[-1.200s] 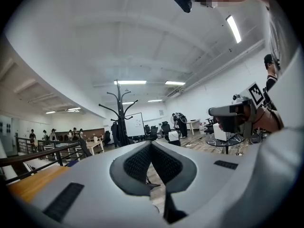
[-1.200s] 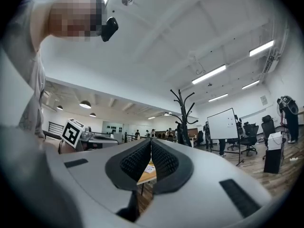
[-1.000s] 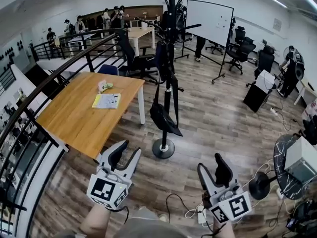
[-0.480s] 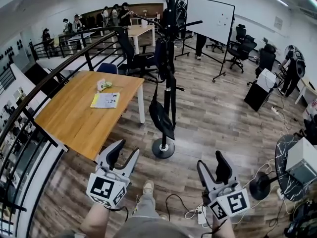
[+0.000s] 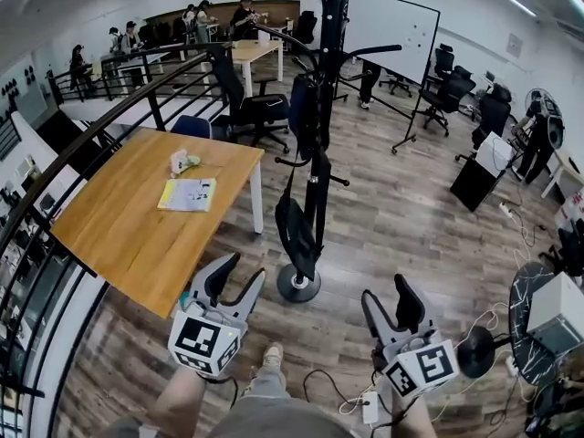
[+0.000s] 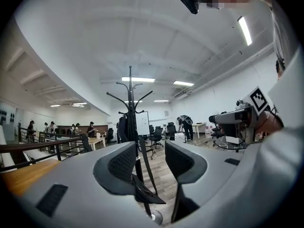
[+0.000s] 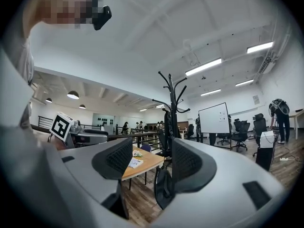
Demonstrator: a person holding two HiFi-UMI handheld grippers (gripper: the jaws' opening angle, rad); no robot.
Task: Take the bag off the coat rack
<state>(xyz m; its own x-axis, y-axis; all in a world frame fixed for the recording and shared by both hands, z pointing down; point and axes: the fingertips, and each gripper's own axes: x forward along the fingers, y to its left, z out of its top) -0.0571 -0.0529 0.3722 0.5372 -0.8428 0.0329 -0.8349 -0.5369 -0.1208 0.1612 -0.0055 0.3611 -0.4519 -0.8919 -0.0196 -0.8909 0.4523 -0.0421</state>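
Observation:
A black coat rack (image 5: 325, 80) stands on a round base (image 5: 298, 284) in the middle of the wood floor. A black bag (image 5: 294, 231) hangs low on it by long straps, and a dark garment (image 5: 304, 112) hangs higher up. My left gripper (image 5: 235, 283) is held open near the base, on its left, empty. My right gripper (image 5: 390, 308) is open to the right of the base, also empty. The left gripper view shows the coat rack (image 6: 130, 108) and the bag (image 6: 145, 194) between open jaws. In the right gripper view the bag (image 7: 161, 186) hangs ahead.
A wooden table (image 5: 146, 213) with a booklet (image 5: 187, 194) stands left, against a black railing (image 5: 82, 149). Office chairs (image 5: 246, 108), a whiteboard (image 5: 392, 35) and people are further back. Cables and a power strip (image 5: 370, 407) lie on the floor near my feet.
I have stepped closer to the coat rack, which now looms larger in the head view. Both grippers' jaws have spread wider and moved slightly forward.

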